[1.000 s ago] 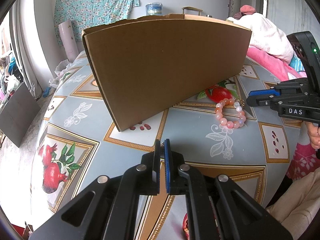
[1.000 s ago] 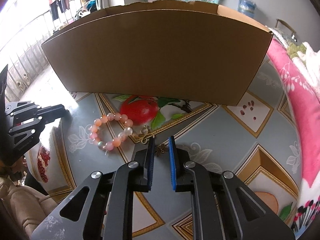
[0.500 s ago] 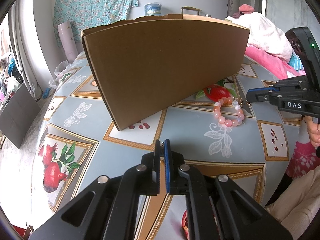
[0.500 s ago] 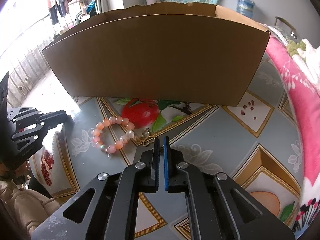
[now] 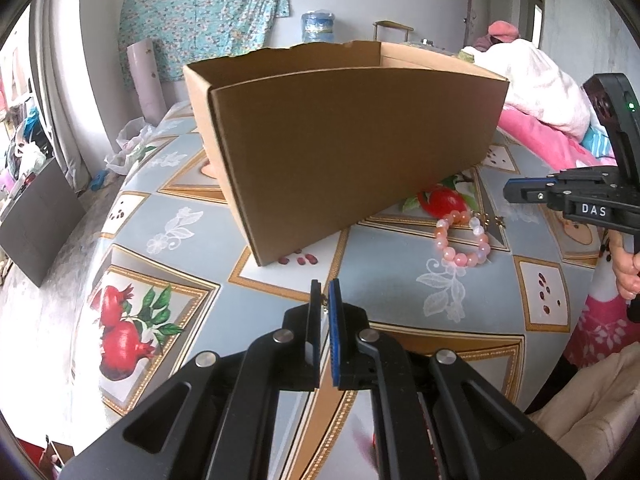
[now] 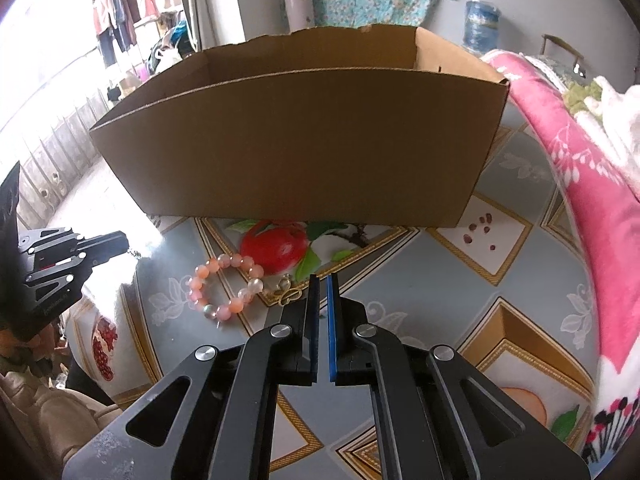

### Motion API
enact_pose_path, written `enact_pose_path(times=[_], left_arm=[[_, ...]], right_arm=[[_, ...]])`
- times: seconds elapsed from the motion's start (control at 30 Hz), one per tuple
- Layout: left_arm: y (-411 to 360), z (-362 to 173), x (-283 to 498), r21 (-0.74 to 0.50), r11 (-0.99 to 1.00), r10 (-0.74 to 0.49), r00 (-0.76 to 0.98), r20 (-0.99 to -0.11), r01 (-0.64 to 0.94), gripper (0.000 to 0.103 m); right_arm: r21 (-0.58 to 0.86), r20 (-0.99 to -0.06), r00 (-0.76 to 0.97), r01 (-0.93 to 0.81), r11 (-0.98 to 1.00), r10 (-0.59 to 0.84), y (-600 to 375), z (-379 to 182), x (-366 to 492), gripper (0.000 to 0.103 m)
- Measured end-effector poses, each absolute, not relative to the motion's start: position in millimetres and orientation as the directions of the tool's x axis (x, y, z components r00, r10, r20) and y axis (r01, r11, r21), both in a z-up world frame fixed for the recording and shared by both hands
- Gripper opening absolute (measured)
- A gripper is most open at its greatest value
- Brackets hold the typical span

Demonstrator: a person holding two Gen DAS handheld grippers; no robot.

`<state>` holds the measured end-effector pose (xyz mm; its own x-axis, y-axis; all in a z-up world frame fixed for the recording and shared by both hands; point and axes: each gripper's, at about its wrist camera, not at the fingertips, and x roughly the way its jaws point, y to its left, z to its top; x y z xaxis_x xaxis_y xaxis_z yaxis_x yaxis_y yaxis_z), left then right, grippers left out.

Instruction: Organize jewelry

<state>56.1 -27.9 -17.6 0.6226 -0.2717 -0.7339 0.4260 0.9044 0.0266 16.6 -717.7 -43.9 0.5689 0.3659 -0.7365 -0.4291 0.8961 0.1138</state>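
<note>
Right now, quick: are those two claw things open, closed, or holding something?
Left gripper: fingers closed, pinching a tiny metal piece at their tips.
Right gripper: fingers closed; whether they hold anything cannot be told.

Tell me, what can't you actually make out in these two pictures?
1. Floor of the cardboard box: hidden by its near wall, in both views.
2. The tiny piece hanging at the shut left gripper: too small to name in either view.
3. Whether the shut right gripper grips the gold charm: its own fingers hide the contact, right wrist view.
</note>
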Motion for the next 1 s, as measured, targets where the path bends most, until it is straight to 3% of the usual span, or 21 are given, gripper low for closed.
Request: enact_pose_path(times=[0.1,0.2,0.83,1.0], left_arm=[[-29.1,-19.8,55.9,0.025,0.905,-0.269,0.617,-0.740,0.425,0.003],[-32.5,-21.3,55.0,0.025,0.902,-0.272,0.612,-0.742,0.430,0.003],[-32.9,-27.7,54.0,0.003,0.903,-0.281,0.594,-0.754,0.430,0.003],[-30.9,-27.7,53.4,-0.004,0.902,-0.287,0.594,-0.752,0.431,0.004]], right_arm=[[0.137,-0.746,0.548,-0.429,0.893,0.378,-718.7,-46.5,16.6,0.008],[0.137,-0.751,0.541,-0.435,0.890,0.380,-715.8,-48.0,15.5,0.028],[0.071,-0.785,0.521,-0.461,0.884,0.334,-688.6,-59.1,7.3,0.030],[0.037,-0.781,0.537,-0.468,0.883,0.318,-678.6,-59.6,1.0,0.026]])
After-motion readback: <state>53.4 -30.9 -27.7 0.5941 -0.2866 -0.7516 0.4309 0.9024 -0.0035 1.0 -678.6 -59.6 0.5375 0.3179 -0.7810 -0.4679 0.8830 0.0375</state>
